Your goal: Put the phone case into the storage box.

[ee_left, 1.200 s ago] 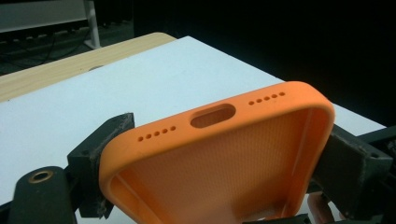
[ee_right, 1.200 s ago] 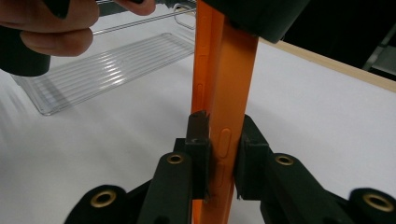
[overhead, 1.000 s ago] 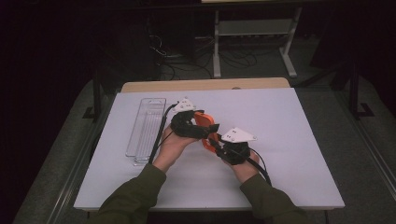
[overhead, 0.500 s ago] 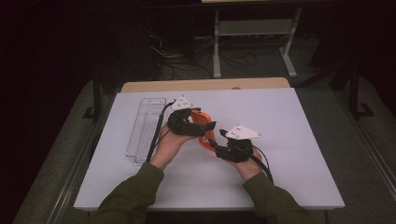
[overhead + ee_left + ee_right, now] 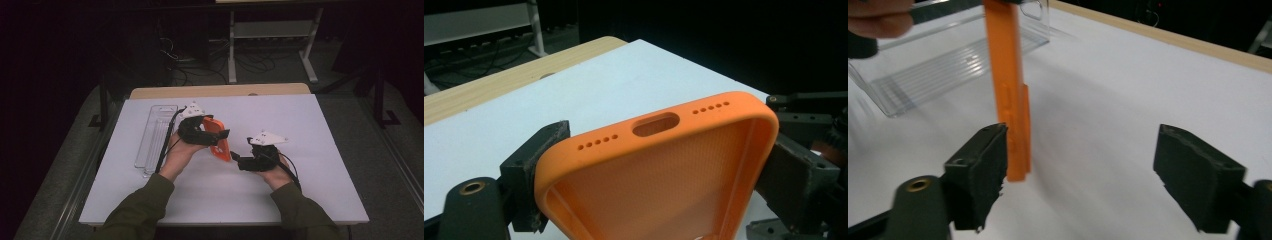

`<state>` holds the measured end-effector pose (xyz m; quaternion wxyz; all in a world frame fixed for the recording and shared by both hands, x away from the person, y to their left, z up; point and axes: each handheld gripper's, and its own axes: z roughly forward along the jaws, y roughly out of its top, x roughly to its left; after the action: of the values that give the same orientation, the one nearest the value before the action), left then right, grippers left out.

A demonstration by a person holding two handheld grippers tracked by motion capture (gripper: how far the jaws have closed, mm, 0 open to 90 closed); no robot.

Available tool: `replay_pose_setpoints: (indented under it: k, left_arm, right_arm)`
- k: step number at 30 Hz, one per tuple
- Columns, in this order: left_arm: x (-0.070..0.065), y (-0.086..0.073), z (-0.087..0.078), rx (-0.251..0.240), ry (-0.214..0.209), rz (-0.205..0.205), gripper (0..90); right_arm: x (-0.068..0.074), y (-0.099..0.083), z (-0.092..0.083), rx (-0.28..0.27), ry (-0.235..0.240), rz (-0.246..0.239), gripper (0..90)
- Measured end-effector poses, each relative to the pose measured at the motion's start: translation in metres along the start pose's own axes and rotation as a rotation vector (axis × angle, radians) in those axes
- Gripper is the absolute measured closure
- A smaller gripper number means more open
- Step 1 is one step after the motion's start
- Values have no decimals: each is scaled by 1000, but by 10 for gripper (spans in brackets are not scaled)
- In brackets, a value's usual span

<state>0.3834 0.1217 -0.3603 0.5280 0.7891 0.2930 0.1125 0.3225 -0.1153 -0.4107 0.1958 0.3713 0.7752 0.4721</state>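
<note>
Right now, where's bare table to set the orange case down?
Free: the white table right of the right gripper, and the near strip in front of both sleeves. Crowded: the left, where the clear tray sits beside the left gripper, shut on the orange phone case. The right gripper's jaws have just been opening, nothing gripped.
</note>
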Motion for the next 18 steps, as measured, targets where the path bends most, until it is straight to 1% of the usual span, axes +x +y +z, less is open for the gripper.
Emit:
replay_pose_setpoints:
  k: [1,2,3,4,5,7,9,10,11,12,13,14,16,17,18]
  left_arm:
    - [0,0,0,0,0,0,147]
    - [0,0,0,0,-1,2,147]
    - [0,0,0,1,-1,2,147]
    - [0,0,0,2,0,1,147]
    - [0,0,0,1,1,5,147]
    - [0,0,-1,0,0,5,148]
    - [0,1,-1,2,0,9,147]
    - [0,1,-1,0,0,4,147]
    - [0,1,-1,-1,-1,3,148]
    - [0,1,-1,-1,-2,2,148]
    - [0,1,-1,-3,-1,4,148]
    - [0,1,-2,4,0,3,148]
    - [0,1,-2,0,0,4,148]
    - [0,1,-2,-2,0,6,148]
    - [0,1,-2,-2,-1,4,148]
  right_arm:
    - [-2,-1,-1,13,-2,6,197]
    - [-3,-2,-2,12,-1,9,187]
    - [-5,-2,-2,14,-5,3,179]
    - [-6,-3,-3,19,-2,17,173]
    - [-7,-3,-3,15,-3,14,161]
    - [-7,-5,-4,25,-2,19,139]
    - [-8,-7,-4,35,-6,8,130]
    - [-8,-8,-5,41,-4,17,126]
    - [-10,-9,-5,37,-11,1,121]
    - [-10,-11,-6,41,-14,11,113]
    - [-11,-11,-6,42,-19,6,104]
    - [-13,-12,-7,36,-23,-1,98]
    - [-14,-13,-10,37,-23,15,88]
    - [-15,-13,-11,28,-27,9,83]
    - [-15,-13,-11,29,-26,23,78]
